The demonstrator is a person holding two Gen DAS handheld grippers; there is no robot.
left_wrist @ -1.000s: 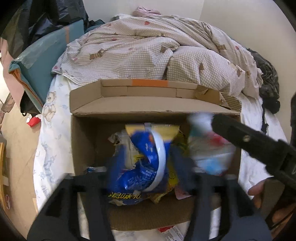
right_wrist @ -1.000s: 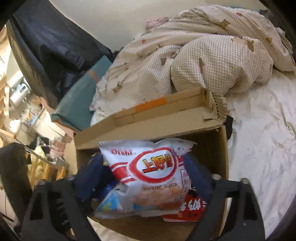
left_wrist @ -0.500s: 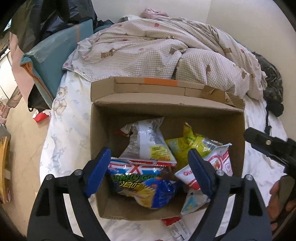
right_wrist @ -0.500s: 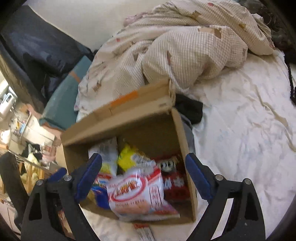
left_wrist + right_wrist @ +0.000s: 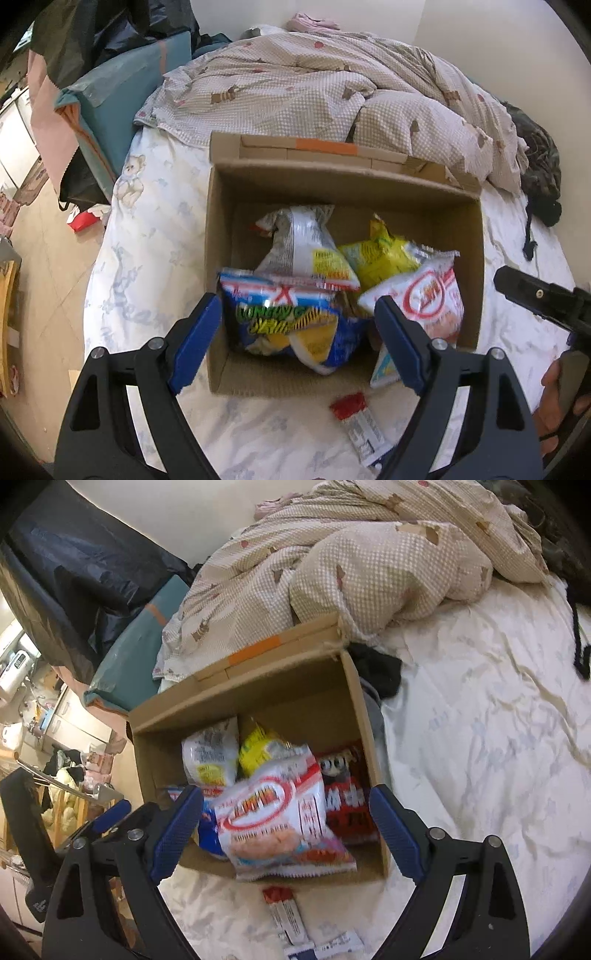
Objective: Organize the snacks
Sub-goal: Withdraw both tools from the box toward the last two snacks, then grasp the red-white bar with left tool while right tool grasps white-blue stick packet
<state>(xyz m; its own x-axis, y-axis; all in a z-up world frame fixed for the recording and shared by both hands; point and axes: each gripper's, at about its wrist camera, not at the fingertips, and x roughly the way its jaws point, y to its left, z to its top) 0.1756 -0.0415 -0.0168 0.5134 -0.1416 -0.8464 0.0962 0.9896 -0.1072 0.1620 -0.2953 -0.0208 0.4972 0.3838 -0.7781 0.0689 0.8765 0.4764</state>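
An open cardboard box (image 5: 218,236) stands on the bed and also shows in the right wrist view (image 5: 358,709). It holds a blue bag (image 5: 288,325), a silver-white bag (image 5: 303,247), a yellow bag (image 5: 380,254), a white and red shrimp-flakes bag (image 5: 280,819) and a red pack (image 5: 347,801). My left gripper (image 5: 299,336) is open and empty above the box's near side. My right gripper (image 5: 288,830) is open and empty above the shrimp-flakes bag. A small red and white sachet (image 5: 358,421) lies on the sheet in front of the box.
A checked duvet (image 5: 325,92) is heaped behind the box. The white sheet (image 5: 480,738) spreads to the right of it. A dark garment (image 5: 376,668) lies at the box's far right corner. More small sachets (image 5: 332,943) lie near the front. The floor (image 5: 40,266) drops off at the left.
A second ago each gripper was shut on a bag over the box. Both opened, the blue and shrimp-flakes bags dropped into the box, and both grippers have drawn back.
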